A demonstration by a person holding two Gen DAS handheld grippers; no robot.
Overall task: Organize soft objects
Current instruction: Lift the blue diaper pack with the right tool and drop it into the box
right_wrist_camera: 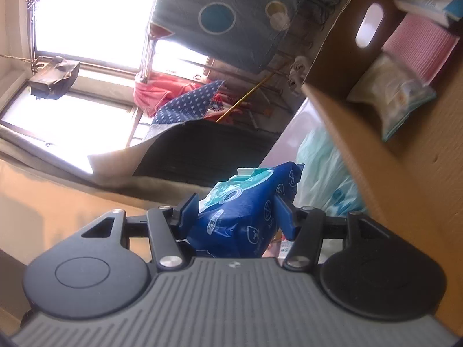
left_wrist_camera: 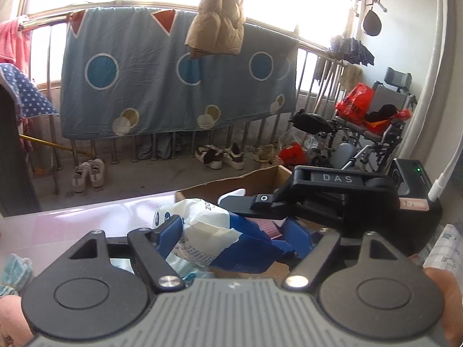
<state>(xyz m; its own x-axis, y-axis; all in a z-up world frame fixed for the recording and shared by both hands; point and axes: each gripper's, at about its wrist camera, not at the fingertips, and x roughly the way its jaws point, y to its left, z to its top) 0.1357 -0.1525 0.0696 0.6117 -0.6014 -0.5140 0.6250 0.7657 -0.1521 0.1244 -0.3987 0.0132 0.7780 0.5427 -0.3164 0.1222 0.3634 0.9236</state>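
In the left wrist view my left gripper (left_wrist_camera: 235, 232) is shut on a white and blue soft tissue pack (left_wrist_camera: 202, 231), with its blue pads against both sides. Just behind it stands an open cardboard box (left_wrist_camera: 231, 183). One black finger (left_wrist_camera: 249, 206) of the right gripper reaches in from the right, over the blue part of the pack. In the right wrist view, which is rolled, my right gripper (right_wrist_camera: 237, 214) is shut on a blue soft pack (right_wrist_camera: 246, 211) beside the box wall (right_wrist_camera: 361, 150). Whether both grippers hold one pack I cannot tell.
Inside the box lie a pink pack (right_wrist_camera: 419, 46), a clear soft pack (right_wrist_camera: 396, 95) and a white and blue pack (right_wrist_camera: 428, 0). A pale green plastic bag (right_wrist_camera: 318, 167) lies on the pink tabletop (left_wrist_camera: 86, 219). A light blue knit item (left_wrist_camera: 14, 271) sits at the left. A railing with a hanging blue sheet (left_wrist_camera: 173, 81) lies beyond.
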